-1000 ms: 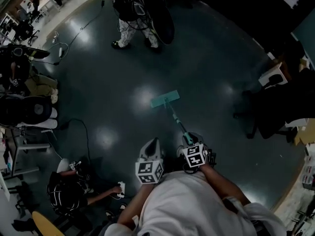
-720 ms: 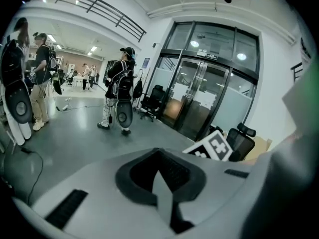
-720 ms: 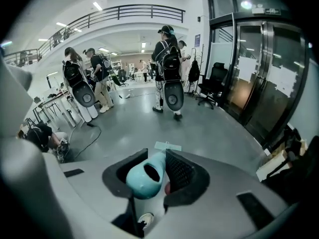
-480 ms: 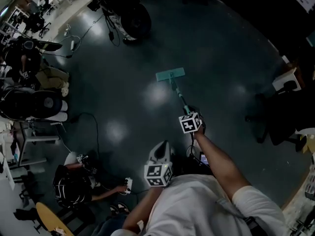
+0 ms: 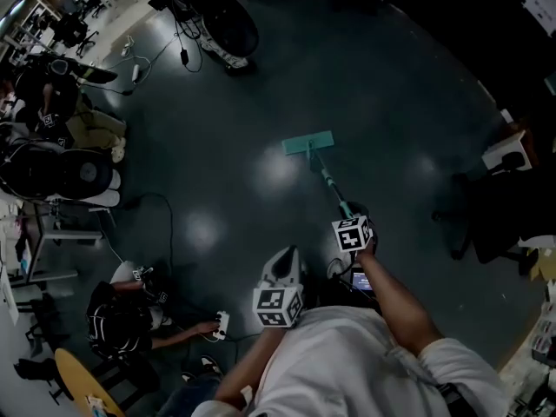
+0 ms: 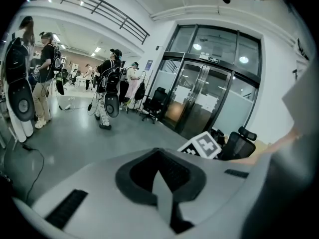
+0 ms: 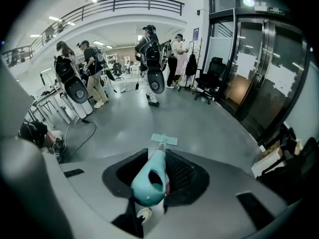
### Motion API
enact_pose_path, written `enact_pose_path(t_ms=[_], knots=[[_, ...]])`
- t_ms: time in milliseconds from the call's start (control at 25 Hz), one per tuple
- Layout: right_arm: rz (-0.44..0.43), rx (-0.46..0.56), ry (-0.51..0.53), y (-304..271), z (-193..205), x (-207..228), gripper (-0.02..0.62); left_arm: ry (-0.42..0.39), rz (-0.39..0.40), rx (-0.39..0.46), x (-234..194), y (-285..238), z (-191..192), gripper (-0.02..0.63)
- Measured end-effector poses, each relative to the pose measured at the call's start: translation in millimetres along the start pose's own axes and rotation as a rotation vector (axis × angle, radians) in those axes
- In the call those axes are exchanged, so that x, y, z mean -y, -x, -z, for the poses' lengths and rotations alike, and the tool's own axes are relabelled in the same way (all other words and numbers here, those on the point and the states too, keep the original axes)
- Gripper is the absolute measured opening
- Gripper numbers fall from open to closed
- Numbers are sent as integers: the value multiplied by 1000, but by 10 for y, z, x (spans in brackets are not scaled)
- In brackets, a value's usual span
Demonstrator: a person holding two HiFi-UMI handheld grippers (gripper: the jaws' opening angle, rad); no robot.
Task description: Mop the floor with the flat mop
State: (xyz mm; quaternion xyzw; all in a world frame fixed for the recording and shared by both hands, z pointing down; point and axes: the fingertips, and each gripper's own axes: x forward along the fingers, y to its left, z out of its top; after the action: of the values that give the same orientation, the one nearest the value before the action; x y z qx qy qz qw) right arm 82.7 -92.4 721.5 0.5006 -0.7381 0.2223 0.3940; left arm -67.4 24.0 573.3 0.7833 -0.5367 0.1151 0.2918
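The flat mop has a teal head [image 5: 307,144] lying flat on the dark floor, and a thin handle [image 5: 330,185] that slants back to my right gripper [image 5: 347,210]. That gripper is shut on the teal handle grip [image 7: 152,179], and its view looks down the shaft to the mop head [image 7: 164,139]. My left gripper [image 5: 282,264] is held close to my body, to the left of the handle and apart from it. In its own view the left gripper [image 6: 162,184] has its jaws together with nothing between them.
A person crouches at lower left [image 5: 122,328] with a hand on a white device [image 5: 221,324]. A cable [image 5: 165,224] loops over the floor there. An office chair [image 5: 486,220] and a white box [image 5: 508,155] stand at right. People with gear [image 7: 149,66] stand beyond the mop.
My right arm has stretched out from my body and pushed the mop head farther away across the floor. The left gripper has stayed near my body.
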Motion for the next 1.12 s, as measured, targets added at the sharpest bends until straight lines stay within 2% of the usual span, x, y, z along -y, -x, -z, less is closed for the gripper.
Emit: enact_pose_path(t_ms=[280,480,880,1000,1120], knots=[[-58,-76,53,1243,885,-168,114,-20,39,22,139,35,-40,5],[-50,-84,26,1824,1094,-163,114,-9,39,12,98,86,30,5],[12,-15,34,1641,1078,-197,114,9,33,2,35,112,118,5],[29,44,3,1414,815,-124,114,11,32,-7,39,123,143,5],[32,96,14,1051,417,-162,114,14,23,-14,-3,132,165,5]])
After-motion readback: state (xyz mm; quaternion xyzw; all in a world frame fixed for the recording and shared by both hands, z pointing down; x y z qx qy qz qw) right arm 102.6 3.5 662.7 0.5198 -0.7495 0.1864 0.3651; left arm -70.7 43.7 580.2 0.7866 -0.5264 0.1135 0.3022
